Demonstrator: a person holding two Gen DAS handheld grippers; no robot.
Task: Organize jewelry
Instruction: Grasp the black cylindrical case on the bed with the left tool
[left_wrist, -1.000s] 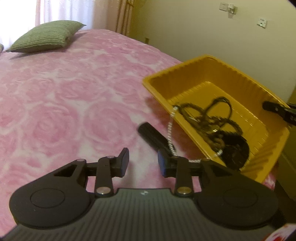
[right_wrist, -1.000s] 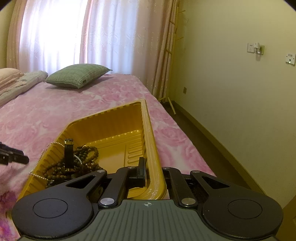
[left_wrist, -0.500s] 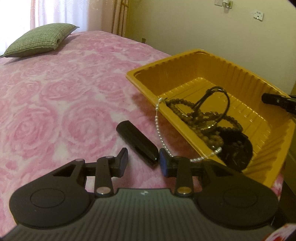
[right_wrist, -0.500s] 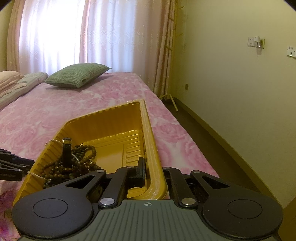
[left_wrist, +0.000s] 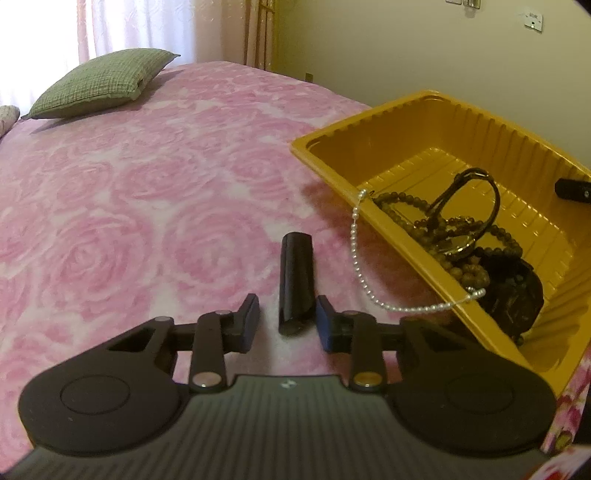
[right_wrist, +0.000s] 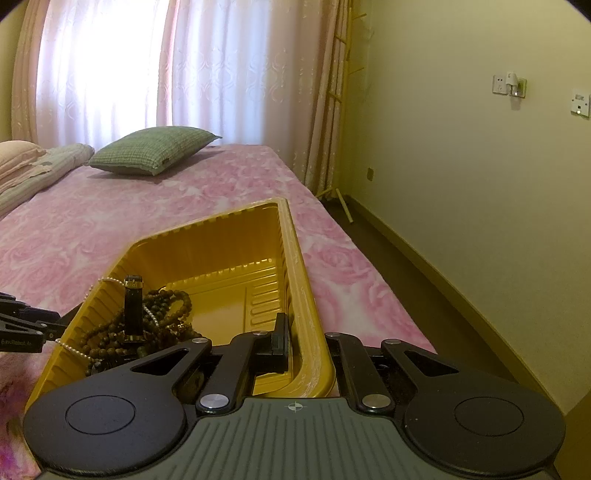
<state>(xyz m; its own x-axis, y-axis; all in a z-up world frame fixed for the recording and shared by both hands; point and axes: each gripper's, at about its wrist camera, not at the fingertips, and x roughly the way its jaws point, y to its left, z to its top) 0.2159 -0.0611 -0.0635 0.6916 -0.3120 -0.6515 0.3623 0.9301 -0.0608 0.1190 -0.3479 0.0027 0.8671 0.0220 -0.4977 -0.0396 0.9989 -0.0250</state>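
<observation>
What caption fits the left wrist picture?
Left gripper closing around a black tube on the bed, beside the yellow tray.

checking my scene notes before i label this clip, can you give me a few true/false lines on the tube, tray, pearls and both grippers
1. The black tube lies on the bedspread, outside the tray. True.
2. The pearl strand lies wholly inside the tray. False: it hangs over the tray's wall onto the bedspread.
3. The right gripper is shut on the tray's wall. True.
4. The left gripper grips the pearl strand. False: its jaws are closing around the tube, pads not yet pressing it.
5. The tray is empty. False: it holds brown beads and a watch.
</observation>
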